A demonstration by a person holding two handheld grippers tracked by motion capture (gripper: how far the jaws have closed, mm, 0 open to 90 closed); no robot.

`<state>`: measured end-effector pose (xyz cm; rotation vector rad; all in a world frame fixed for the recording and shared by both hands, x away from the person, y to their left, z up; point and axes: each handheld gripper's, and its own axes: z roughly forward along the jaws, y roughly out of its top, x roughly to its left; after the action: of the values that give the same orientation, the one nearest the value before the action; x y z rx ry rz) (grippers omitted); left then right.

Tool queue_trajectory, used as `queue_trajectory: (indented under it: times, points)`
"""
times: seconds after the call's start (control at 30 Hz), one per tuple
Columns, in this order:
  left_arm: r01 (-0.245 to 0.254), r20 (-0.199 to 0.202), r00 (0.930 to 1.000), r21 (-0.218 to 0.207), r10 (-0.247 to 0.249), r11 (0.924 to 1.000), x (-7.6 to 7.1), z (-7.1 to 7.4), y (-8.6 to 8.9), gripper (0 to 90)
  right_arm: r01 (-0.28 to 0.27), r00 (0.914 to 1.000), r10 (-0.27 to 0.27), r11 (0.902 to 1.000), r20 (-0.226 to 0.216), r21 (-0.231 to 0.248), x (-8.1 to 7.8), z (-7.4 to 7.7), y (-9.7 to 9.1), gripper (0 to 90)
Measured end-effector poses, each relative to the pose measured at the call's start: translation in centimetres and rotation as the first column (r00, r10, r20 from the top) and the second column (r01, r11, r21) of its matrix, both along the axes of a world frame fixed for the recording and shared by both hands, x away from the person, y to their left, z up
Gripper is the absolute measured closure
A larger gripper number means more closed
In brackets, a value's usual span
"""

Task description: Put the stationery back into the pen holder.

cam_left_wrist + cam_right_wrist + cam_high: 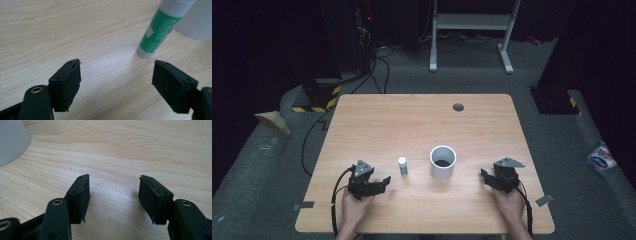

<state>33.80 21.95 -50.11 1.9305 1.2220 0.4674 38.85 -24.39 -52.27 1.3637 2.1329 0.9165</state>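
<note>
A small green glue stick (402, 166) with a white cap stands upright on the wooden table (422, 125), left of a white cup (443, 162). My left gripper (384, 183) hovers just left of and nearer than the stick, jaws wide apart and empty. In the left gripper view the glue stick (160, 30) rises beyond the open left gripper (116, 82), toward the right pad, with the cup (197, 22) behind it. My right gripper (484, 178) rests right of the cup, open. In the right gripper view the right gripper (113, 197) holds nothing, and the cup (11, 140) sits at top left.
A round cable hole (458, 106) sits near the table's far edge. Grey tape pieces (304, 205) mark the front corners. Beyond the table are a white stand's legs (472, 30), cables and a yellow-black striped base (314, 102) on the floor.
</note>
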Motion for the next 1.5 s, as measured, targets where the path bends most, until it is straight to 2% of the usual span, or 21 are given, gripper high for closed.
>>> queue_trajectory:
  times: [0.23, 0.4, 0.93, 1.5]
  points:
    - [0.021, 0.011, 0.9997, -0.001, -0.021, 0.9998, -0.1, 0.3, -0.7, 24.2, -0.007, 1.0, 0.007, 1.0, -0.001, -0.002, 0.0, 0.0, 0.0, 40.7]
    - [0.034, 0.039, 0.9987, -0.007, -0.034, 0.9994, -0.2, 0.8, -1.2, 26.0, -0.007, 1.0, 0.007, 1.0, -0.001, -0.002, 0.0, 0.0, 0.0, 40.6]
    - [0.088, 0.065, 0.994, 0.007, -0.088, 0.9961, 0.9, 1.3, -3.8, 27.8, -0.008, 1.0, 0.008, 1.0, 0.0, -0.003, -0.1, 0.0, 0.0, 40.4]
    - [0.091, 0.083, 0.9922, 0.016, -0.092, 0.9957, 2.1, 1.1, -5.2, 39.4, -0.006, 1.0, 0.006, 1.0, -0.001, 0.0, -0.1, 0.0, 0.0, 40.3]
